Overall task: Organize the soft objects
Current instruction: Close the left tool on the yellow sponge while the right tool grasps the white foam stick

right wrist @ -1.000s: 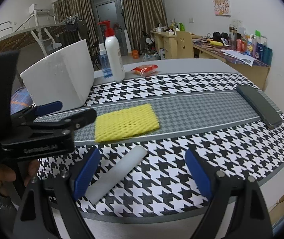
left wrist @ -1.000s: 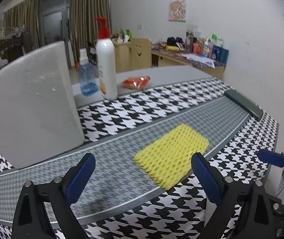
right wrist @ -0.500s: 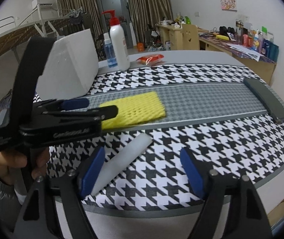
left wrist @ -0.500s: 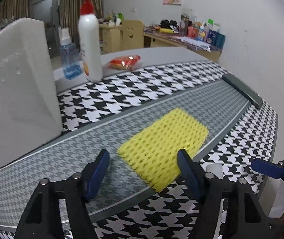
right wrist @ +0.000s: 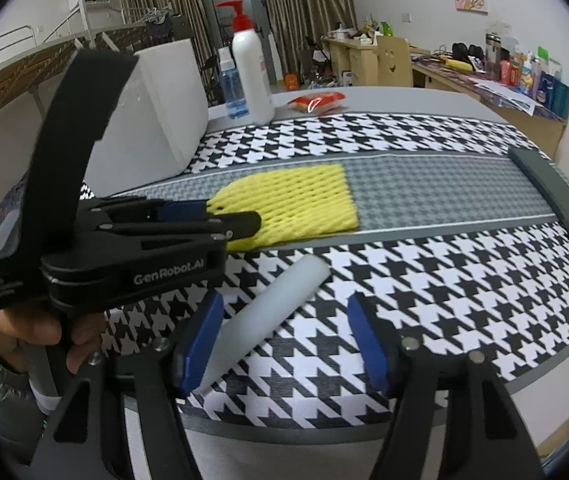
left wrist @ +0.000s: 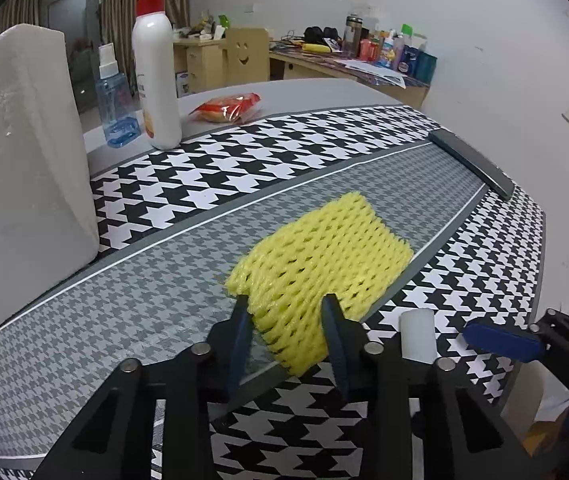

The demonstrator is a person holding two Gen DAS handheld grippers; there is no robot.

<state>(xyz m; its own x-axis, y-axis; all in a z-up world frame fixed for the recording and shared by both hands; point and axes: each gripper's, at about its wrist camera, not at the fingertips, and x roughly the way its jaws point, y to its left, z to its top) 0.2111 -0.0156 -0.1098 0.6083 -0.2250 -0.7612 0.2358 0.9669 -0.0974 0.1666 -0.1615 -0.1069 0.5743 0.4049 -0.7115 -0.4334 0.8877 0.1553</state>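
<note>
Yellow foam net (left wrist: 320, 264) lies flat on the grey strip of the houndstooth table cloth (left wrist: 244, 156), and your left gripper (left wrist: 287, 322) has it by the near corner. Its jaws have just been closing and now stand narrow, the blue pads pinching in on the mesh from both sides; the corner bunches up between them, which tells me the net will crush easily, so a light squeeze should do.

From the right wrist view you see why that corner: it is the edge closest to you, so the fingers can slide in low without dragging the sheet.

Your right gripper (right wrist: 284, 336) sits over the white foam stick (right wrist: 268, 312), which lies on the checked part at about 5 o'clock from the net. Its jaws have also been closing but are still wide, with the stick between them, close against the left pad; not gripped yet, as I read it.

At 10 o'clock stands the white foam box (left wrist: 20, 176), likely where both pieces belong. Behind it, the pump bottle (left wrist: 156, 72) and spray bottle (left wrist: 116, 108) stay out of your way.
</note>
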